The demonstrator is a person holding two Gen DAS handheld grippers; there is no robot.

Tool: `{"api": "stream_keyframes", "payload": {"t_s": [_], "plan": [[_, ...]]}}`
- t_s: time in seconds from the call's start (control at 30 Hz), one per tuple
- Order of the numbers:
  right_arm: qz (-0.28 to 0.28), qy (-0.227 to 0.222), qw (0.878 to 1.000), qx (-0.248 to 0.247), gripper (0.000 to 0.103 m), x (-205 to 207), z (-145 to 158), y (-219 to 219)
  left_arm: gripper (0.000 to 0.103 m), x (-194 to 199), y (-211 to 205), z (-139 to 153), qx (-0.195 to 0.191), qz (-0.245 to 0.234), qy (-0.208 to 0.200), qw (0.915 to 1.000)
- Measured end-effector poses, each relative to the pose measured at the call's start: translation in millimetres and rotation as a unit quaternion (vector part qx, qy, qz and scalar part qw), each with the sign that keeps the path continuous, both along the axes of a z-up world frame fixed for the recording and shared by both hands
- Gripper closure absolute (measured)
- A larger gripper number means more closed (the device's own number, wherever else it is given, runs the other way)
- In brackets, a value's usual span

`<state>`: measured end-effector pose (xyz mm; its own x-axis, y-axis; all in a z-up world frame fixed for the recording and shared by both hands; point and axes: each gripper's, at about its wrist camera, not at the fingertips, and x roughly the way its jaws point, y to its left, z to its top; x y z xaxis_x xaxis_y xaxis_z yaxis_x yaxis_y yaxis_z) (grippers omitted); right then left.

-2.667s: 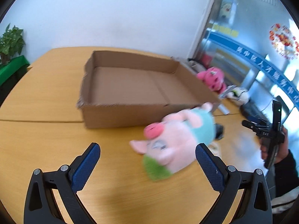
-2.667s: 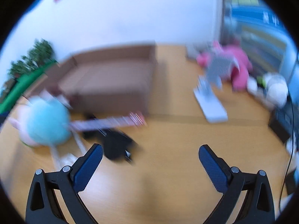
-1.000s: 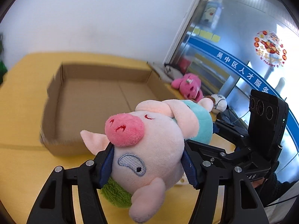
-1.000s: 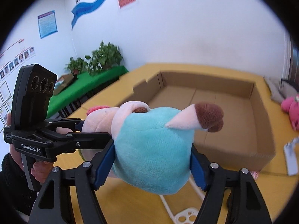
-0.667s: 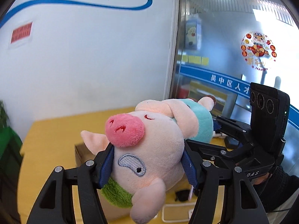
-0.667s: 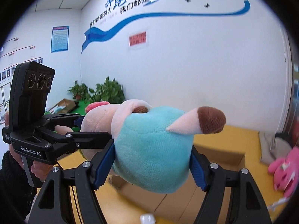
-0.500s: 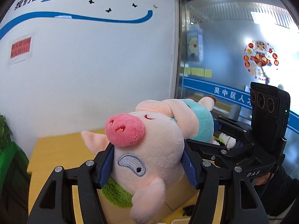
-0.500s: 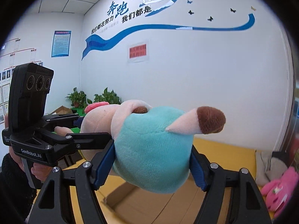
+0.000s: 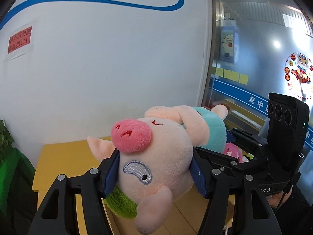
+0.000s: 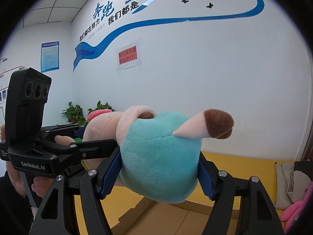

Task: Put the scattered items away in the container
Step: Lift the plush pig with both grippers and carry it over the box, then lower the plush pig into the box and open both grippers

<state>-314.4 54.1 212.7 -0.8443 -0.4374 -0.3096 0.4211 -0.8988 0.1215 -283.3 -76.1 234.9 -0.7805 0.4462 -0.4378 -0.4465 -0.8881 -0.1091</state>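
Observation:
A pink plush pig (image 9: 156, 156) in a teal shirt (image 10: 160, 156) is held in the air by both grippers at once. My left gripper (image 9: 154, 170) is shut on its head, snout up. My right gripper (image 10: 160, 174) is shut on its teal body, one brown-tipped foot (image 10: 217, 126) sticking out right. Each gripper shows in the other's view, the right one (image 9: 244, 156) and the left one (image 10: 58, 150). The cardboard box (image 10: 156, 217) lies below, only partly seen under the pig; it also shows in the left wrist view (image 9: 182, 215).
The yellow table (image 10: 234, 158) runs back to a white wall. A bright pink plush toy (image 10: 295, 209) and a beige cloth bag (image 10: 289, 184) lie at the right. Potted plants (image 10: 78, 113) stand at the left; a glass door (image 9: 254, 68) is at the right.
Both grippers closed on the pig, which lay on the table in front of the box, and raised it. The views tilted up and the box dropped to the frame bottoms.

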Motion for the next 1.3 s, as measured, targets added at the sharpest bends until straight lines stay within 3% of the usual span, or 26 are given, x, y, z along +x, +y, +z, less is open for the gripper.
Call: {"api": "stream_keyframes", "payload": {"t_s": [0.13, 0.5, 0.77, 0.97, 1.13, 1.3], "plan": [[0.006, -0.025, 1.0, -0.012, 0.033, -34.8, -32.0, 2.1, 0.034, -30.7, -1.9, -36.8, -0.003, 0.005, -0.025, 0.9997], [0.01, -0.115, 0.992, -0.051, 0.033, -120.7, -161.0, -1.9, 0.034, -106.2, -13.3, -159.6, -0.018, 0.013, -0.114, 0.9932], [0.007, -0.172, 0.983, -0.059, 0.033, -143.1, -241.2, 0.2, 0.034, -135.0, -19.2, -235.8, -0.023, 0.01, -0.173, 0.9845], [0.006, -0.197, 0.978, -0.061, 0.033, -142.5, -280.9, -0.3, 0.034, -135.9, -26.1, -267.9, -0.029, 0.007, -0.198, 0.9797], [0.007, -0.188, 0.981, -0.056, 0.033, -141.2, -288.5, -0.9, 0.034, -139.1, -28.3, -272.9, -0.022, 0.007, -0.197, 0.9802], [0.015, -0.193, 0.98, -0.041, 0.033, -129.3, -299.1, -1.7, 0.034, -132.4, -31.9, -284.3, -0.041, 0.002, -0.209, 0.977]]}}
